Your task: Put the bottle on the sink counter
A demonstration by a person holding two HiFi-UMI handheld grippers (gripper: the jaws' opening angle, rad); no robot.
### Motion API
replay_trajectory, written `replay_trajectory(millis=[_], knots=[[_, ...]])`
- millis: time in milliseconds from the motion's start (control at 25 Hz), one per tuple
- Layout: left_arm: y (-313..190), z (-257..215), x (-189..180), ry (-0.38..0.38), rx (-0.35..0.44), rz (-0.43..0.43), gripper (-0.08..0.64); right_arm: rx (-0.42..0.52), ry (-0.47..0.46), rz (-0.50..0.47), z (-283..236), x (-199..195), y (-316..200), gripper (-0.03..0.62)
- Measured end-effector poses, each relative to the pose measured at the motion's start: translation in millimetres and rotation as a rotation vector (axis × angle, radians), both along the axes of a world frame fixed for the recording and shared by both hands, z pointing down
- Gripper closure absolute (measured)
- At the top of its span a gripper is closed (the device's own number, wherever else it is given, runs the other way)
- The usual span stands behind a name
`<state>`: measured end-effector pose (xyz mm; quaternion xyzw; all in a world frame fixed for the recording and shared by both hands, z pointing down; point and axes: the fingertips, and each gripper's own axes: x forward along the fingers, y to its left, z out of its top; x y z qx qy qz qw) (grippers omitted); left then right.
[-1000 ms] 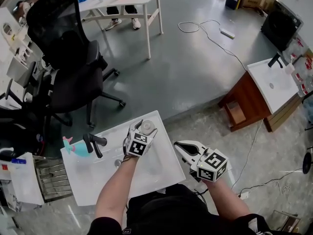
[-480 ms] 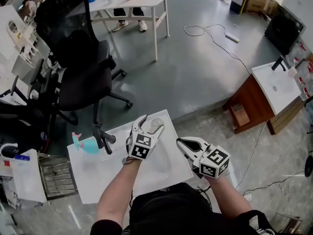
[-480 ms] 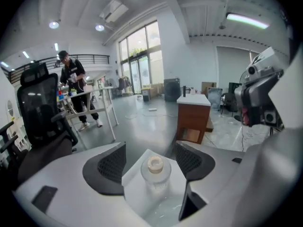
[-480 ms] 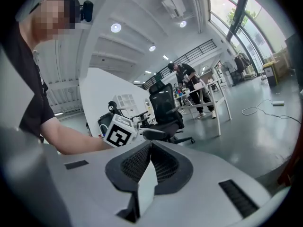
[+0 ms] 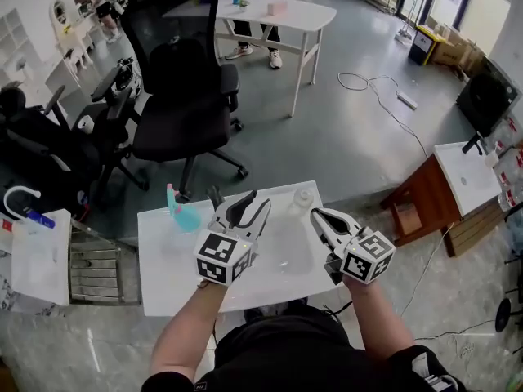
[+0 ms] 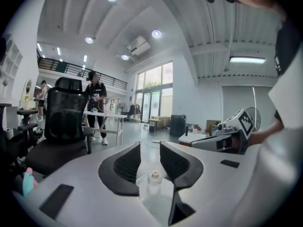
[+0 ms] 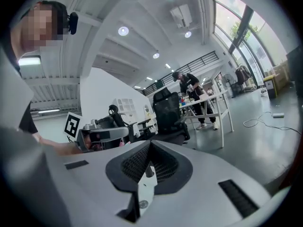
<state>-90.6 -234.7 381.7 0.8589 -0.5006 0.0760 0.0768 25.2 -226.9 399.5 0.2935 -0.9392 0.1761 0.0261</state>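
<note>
A clear bottle (image 5: pixel 303 196) stands upright on the sink counter (image 5: pixel 163 278), at its far right corner in the centre of the head view, with no gripper touching it. The left gripper (image 5: pixel 257 200) hangs over the counter just left of the bottle. Its jaws have just been closing but are still apart and hold nothing. The left gripper view shows the bottle (image 6: pixel 154 182) through that gap, out on the counter beyond. The right gripper (image 5: pixel 319 216), lower right of the bottle, has its jaws together and empty.

A black faucet (image 5: pixel 214 194) rises at the counter's far edge, partly hidden behind the left gripper. A teal bottle (image 5: pixel 184 216) with a pink top stands left of it. The basin (image 5: pixel 288 247) lies between the two grippers, and its drain (image 7: pixel 143 204) shows low in the right gripper view.

Beyond the counter, a black chair (image 5: pixel 184 96) fills the upper left of the frame. Behind it is a white table (image 5: pixel 270 11) bearing a few small items, and a person stands at its far side. A cable (image 5: pixel 380 88) trails across the grey floor at upper right. A second sink (image 5: pixel 466 174) sits on a wooden cabinet (image 5: pixel 417 202) at the right edge. A metal rack (image 5: pixel 94 268) stands at the counter's left.
</note>
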Motion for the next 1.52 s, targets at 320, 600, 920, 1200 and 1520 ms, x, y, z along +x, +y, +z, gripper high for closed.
replay_trajectory(millis=[320,600,920,1200,1520], knots=[[78.8,-16.0,-86.2,0.022,0.011,-0.088,0.535,0.1,-0.008,-0.066,-36.6,-62.5,56.4,0.578],[111.0,-18.6,-128.2,-0.033,-0.003,-0.225,0.546,0.177,-0.002,-0.128,-54.4,-70.1,66.4,0.578],[121.7,-37.0,-137.5,0.005,0.044,-0.349,0.554,0.262,0.032,-0.194,-72.8,-56.3,66.1,0.58],[107.7,-33.3,-117.0,-0.022,0.03,-0.344,0.554,0.255,-0.007,-0.231,-69.8,-43.3,66.3,0.58],[98.0,-28.4,-102.4,-0.007,0.011,-0.341,0.554,0.234,-0.017,-0.236,-63.8,-31.8,60.7,0.58]])
